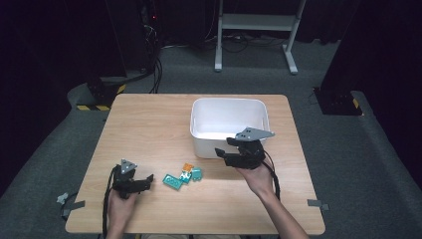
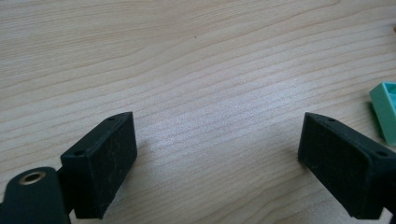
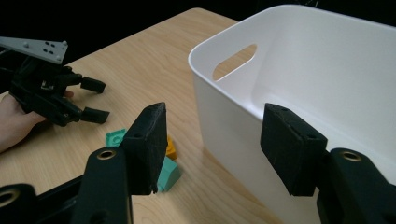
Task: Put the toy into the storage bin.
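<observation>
- Sitting on the right half of the tabletop [image 1: 149, 124], toward the far edge, is a white bin [image 1: 229, 125] — its inside is showing bare white walls and floor in the high view, with nothing lying in it; in the right gripper view one handle slot is cut through its near wall.
- Lying on the wood just off the bin's near-left corner is a small cluster of toy bricks [image 1: 183, 176] — teal pieces with an orange one among them, all touching or nearly so, roughly midway between the two grippers and toward the near edge.
- Hovering just in front of the bin's near wall is the right gripper [image 1: 222, 155], its jaws standing moderately apart and gripping nothing; in the right gripper view they are framing the bin's outer wall, with the bricks showing low behind one jaw.
- The bricks are sitting to the left of that gripper, near but not touching it.
- Resting near the front-left corner of the tabletop is the left gripper [image 1: 149, 180], pointing toward the bricks with its jaws spread wide over bare wood and nothing between them.
- The nearest teal brick [image 2: 385, 112] is peeking in at the right edge of the left gripper view, just beyond one jaw and apart from it.
</observation>
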`<action>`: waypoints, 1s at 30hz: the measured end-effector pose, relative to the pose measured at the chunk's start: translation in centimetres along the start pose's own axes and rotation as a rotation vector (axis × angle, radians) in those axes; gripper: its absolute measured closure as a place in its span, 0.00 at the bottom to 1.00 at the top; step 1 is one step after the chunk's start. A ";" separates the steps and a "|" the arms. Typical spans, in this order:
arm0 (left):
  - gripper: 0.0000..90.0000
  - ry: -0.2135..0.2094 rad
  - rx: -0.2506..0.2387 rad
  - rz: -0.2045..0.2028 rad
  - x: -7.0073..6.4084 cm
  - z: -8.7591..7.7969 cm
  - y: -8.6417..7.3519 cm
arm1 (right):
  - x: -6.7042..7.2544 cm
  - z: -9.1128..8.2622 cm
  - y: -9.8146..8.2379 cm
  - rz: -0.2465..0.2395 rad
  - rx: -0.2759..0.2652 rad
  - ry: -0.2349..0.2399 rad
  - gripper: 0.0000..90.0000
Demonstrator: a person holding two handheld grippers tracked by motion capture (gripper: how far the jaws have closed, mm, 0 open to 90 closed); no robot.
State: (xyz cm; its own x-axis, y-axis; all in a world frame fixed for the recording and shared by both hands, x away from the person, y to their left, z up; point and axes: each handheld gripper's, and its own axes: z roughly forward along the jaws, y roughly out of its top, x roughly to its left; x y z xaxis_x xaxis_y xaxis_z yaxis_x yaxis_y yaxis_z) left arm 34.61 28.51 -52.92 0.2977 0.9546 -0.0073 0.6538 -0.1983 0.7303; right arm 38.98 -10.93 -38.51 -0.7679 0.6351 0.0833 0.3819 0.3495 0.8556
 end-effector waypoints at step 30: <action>0.13 0.000 0.000 0.000 0.0 0.0 0.0 | 2.3 6.0 -6.0 0.041 0.111 0.054 0.45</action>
State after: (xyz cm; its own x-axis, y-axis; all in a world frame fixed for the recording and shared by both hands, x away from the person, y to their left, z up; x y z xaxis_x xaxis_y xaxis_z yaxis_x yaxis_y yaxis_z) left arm 34.61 28.51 -52.92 0.2975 0.9547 -0.0075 0.6536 -0.1980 0.7304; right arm 38.03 -7.46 -46.56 -0.7758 0.6136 0.1468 0.4657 0.3999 0.7894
